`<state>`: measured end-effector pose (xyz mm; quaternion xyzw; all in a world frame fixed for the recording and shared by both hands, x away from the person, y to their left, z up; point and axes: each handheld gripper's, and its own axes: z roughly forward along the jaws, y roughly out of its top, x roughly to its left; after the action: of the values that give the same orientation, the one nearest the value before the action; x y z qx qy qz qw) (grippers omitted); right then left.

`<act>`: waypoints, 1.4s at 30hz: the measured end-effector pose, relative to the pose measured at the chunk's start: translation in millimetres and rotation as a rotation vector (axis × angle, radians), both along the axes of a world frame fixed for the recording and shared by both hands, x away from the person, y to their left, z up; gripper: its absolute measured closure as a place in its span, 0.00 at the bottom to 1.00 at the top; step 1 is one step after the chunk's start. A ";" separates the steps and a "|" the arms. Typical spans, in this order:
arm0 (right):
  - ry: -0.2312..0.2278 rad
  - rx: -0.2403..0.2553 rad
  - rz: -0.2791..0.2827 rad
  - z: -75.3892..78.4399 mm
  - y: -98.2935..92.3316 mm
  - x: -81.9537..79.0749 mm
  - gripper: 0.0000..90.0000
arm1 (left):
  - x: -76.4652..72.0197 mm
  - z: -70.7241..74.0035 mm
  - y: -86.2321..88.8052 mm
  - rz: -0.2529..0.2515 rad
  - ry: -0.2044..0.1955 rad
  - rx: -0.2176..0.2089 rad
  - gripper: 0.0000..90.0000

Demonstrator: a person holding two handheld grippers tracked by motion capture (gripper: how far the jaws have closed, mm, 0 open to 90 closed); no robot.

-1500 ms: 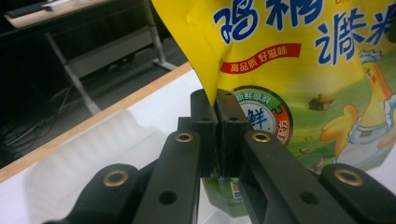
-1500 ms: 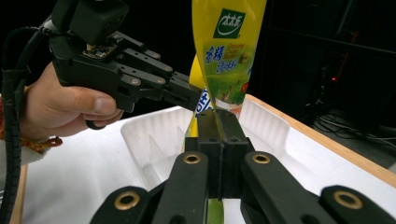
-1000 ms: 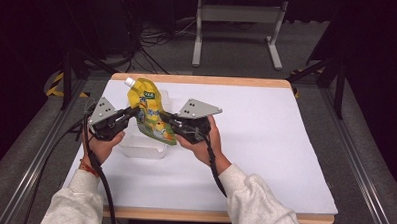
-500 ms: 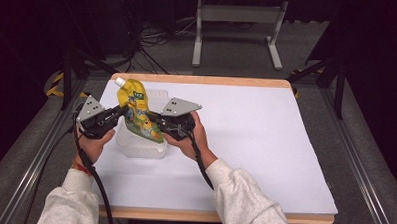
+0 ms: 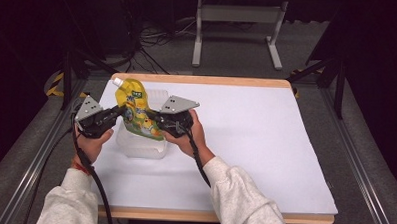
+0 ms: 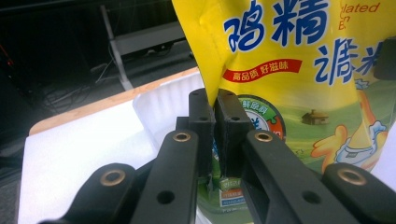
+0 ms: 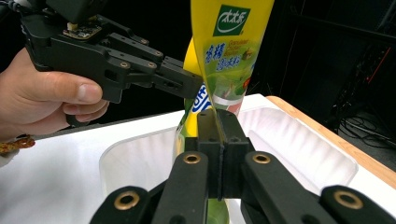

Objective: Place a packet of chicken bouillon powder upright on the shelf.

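While both hands carried the load leftward across the table (image 5: 245, 143) and a little lower than a second before, the yellow pouch (image 5: 136, 112) came to hang directly over the clear plastic tray (image 5: 150, 149), which sat toward nine o'clock of the white tabletop, close to its left edge. The left gripper (image 5: 117, 110) was clamped on the pouch's side seam from the nine o'clock side, its two black jaws pressed together on the folded yellow edge in the left gripper view (image 6: 214, 116), with the tray's ribbed white wall (image 6: 163, 100) just behind. The right gripper (image 5: 154, 115) was likewise pinched shut on the opposite seam from three o'clock; in the right gripper view its jaws met on the thin edge of the pouch (image 7: 229, 56), and the tray's rim (image 7: 299, 135) curved around below. The pouch stood nearly upright between the two tools, its white spout (image 5: 118, 81) pointing toward eleven o'clock in the high view. Whether its green bottom edge already touched the tray floor was hard to tell, since the jaws covered that spot in both close views; it seemed to be inside the rim or just above it. That shift suggested the carry was nearly over: the pouch was lined up with the tray, and what remained was probably to lower it the last bit and let go on both sides together so it would not tip.
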<state>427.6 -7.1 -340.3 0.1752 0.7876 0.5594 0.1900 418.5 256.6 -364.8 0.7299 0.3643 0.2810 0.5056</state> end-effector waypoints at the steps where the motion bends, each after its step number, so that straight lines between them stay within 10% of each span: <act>1: -0.001 0.002 0.000 -0.3 0.2 0.1 1.00 | 0.2 -0.3 0.5 -0.001 -0.002 0.002 0.96; 42: 0.086 -0.083 -0.036 -46.7 1.1 9.3 0.98 | 4.7 -28.8 -6.4 -0.025 0.086 0.142 0.96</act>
<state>436.9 -6.0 -386.9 0.2050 0.8143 0.5147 0.1729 423.2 250.2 -393.5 0.7797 0.3560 0.2681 0.4399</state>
